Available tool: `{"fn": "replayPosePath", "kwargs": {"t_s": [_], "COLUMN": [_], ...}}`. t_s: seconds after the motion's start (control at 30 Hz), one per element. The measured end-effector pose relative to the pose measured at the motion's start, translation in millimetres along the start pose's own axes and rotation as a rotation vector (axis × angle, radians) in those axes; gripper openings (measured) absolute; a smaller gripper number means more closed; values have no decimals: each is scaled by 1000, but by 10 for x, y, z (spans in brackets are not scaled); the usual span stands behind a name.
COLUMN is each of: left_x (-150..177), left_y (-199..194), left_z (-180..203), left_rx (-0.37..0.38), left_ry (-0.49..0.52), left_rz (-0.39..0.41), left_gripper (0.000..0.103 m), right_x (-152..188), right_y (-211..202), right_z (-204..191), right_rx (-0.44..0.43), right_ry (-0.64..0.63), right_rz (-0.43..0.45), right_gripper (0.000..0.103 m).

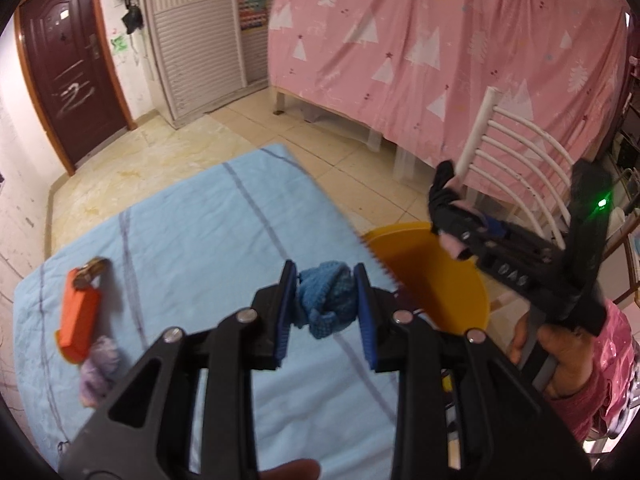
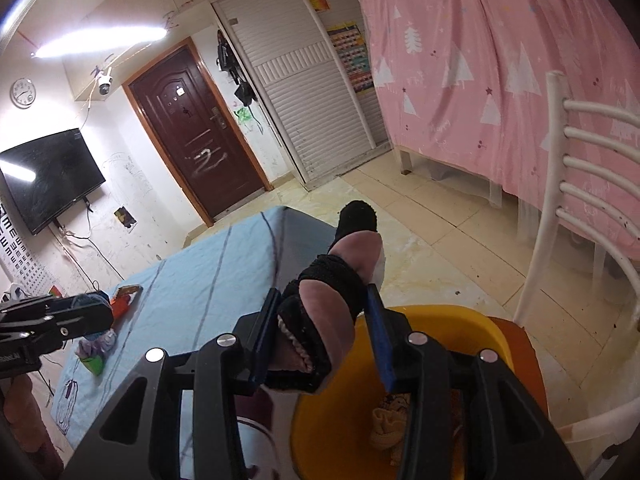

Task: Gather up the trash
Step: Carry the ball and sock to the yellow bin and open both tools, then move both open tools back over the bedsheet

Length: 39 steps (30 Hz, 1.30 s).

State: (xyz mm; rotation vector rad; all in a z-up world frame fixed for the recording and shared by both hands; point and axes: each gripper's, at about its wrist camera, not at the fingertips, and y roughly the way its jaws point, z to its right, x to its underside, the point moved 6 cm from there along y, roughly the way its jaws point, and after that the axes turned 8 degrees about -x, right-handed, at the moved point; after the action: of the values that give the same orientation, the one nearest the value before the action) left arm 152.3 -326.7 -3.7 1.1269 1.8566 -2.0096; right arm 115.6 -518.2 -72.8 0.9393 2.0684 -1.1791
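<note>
Premises: a lived-in household room. Evidence: bed draped in a pink tree-print curtain [image 1: 440,52], louvred wardrobe doors [image 2: 304,96], brown entry door [image 2: 196,128], wall-mounted television [image 2: 48,176], wall clock [image 2: 23,93], tiled floor [image 2: 440,216], scribbled walls.

Beige tiled floor [image 2: 460,216], dark red door [image 2: 192,128], louvred wardrobe [image 2: 304,92] — pink tree-print curtain [image 1: 440,40], white chair [image 2: 580,184].
</note>
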Motion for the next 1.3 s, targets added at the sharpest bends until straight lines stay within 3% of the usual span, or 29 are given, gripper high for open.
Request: {"fn": "replayPosePath", "kwargs": {"t_s": [0.03, 0.17, 0.2, 0.6, 0.63, 0.7, 0.97, 1.3], "left_x": [-19, -91, -100, -207, -216, -245, -225, -244], "left_y": [11, 98, 118, 344, 352, 360, 256, 54], "left_z": [34, 290, 344, 826, 836, 878, 828, 256], "left_rx": [9, 51, 57, 125, 131, 154, 144, 130], "left_ry": [0, 10, 13, 59, 59, 55, 58, -29], "left_rz": [-2, -13, -15, -44, -46, -53, -23, 6], "left_gripper": [27, 27, 27, 28, 31, 57, 60, 60], "right_x": [16, 64, 70, -32, -35, -41, -81, -147], "right_y": [14, 25, 6, -471, -510, -556, -466, -163], "right_z": [39, 157, 190, 798, 831, 855, 674, 134], "right_rx": [3, -10, -6, 52, 57, 67, 46, 22], "right_ry": [4, 37, 42, 174, 181, 184, 148, 43], "right_rz": [-8, -12, -6, 158, 168, 180, 159, 86], "right_gripper": [42, 69, 71, 73, 73, 74, 75, 76]}}
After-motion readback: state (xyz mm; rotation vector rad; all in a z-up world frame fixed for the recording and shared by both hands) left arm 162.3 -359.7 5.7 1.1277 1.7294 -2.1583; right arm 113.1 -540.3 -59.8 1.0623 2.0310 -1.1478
